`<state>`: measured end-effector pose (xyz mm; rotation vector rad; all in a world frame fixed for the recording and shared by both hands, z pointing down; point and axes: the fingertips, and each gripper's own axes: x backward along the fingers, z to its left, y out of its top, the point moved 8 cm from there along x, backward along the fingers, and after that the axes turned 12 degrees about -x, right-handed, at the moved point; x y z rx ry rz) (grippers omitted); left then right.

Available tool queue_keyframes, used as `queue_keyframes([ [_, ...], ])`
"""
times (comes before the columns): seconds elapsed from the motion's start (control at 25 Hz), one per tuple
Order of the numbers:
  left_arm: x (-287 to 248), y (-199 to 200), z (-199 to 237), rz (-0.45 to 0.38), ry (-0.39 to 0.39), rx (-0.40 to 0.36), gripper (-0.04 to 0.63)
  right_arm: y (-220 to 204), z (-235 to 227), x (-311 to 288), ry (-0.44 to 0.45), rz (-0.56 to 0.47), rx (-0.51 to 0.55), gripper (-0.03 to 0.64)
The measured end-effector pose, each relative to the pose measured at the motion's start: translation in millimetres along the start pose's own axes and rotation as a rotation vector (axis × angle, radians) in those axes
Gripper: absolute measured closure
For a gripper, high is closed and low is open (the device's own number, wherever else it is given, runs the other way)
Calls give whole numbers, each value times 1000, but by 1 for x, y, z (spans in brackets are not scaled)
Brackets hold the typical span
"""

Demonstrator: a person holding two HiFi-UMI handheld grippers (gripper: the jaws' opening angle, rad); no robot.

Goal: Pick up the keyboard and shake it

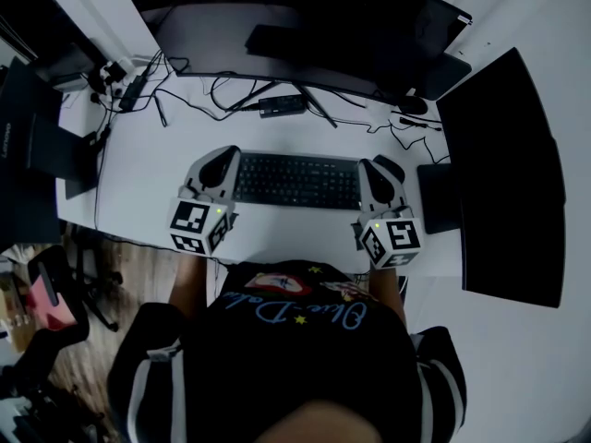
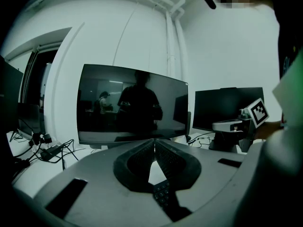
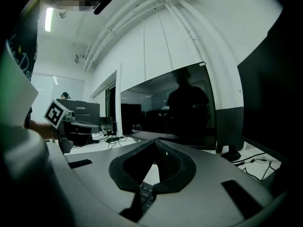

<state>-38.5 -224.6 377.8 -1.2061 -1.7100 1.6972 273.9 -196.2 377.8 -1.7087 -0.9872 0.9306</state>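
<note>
A black keyboard (image 1: 295, 180) lies flat on the white desk (image 1: 138, 169) in front of the person. My left gripper (image 1: 224, 155) sits over the keyboard's left end and my right gripper (image 1: 369, 164) over its right end, both pointing away from the person. In the left gripper view the fingertips meet, so the left gripper (image 2: 154, 142) is shut, and a few keys of the keyboard (image 2: 162, 193) show below through the gap behind the tips. The right gripper (image 3: 155, 141) is shut the same way, above the keyboard (image 3: 146, 195). Neither holds anything.
A wide curved monitor (image 1: 295, 26) stands behind the keyboard, with a small black box (image 1: 282, 106) and loose cables under it. A second dark monitor (image 1: 503, 173) stands at the right, beside a mouse pad (image 1: 434, 197). A power strip (image 1: 115, 72) lies at the back left.
</note>
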Motion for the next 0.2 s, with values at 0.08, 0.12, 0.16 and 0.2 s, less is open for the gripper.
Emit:
queue_keyframes([
  [0.08, 0, 2, 0, 2, 3, -1, 588, 0, 0, 0, 0, 1, 0, 617],
  [0.12, 1, 2, 0, 1, 4, -1, 588, -1, 0, 1, 0, 1, 0, 617],
  [0.16, 1, 3, 0, 0, 4, 0, 588, -1, 0, 1, 0, 1, 0, 618],
  [0.2, 1, 4, 0, -1, 5, 1, 588, -1, 0, 1, 0, 1, -1, 617],
])
